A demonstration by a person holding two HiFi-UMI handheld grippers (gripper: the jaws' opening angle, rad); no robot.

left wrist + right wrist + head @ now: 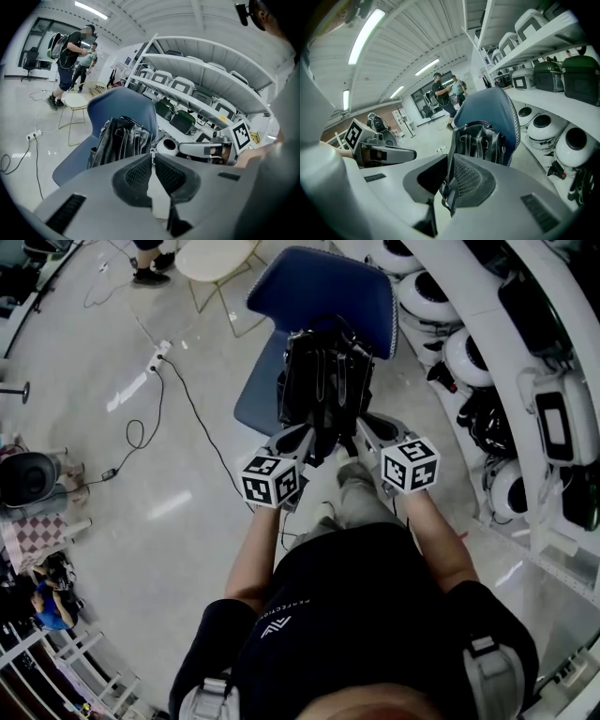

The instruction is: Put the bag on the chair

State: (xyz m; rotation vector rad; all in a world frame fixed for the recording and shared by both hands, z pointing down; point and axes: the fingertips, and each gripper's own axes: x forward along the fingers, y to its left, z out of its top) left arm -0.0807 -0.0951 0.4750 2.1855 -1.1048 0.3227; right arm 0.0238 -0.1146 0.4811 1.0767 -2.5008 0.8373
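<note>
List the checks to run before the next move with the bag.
1. Right claw shut on the strap of the bag: ok.
2. Left claw gripping too: not ok, shut with no strap seen in it.
3. Bag upright before the chair back: ok.
4. Bag's base resting on the seat: cannot tell.
5. Bystanders well away from the chair: ok.

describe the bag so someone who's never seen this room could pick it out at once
Find the long white shelves of boxy cases; right beside them stands a blue chair. The black leather bag sits upright on its seat against the backrest. It is the only thing on that chair, glossy black with pale stitching along its straps.
</note>
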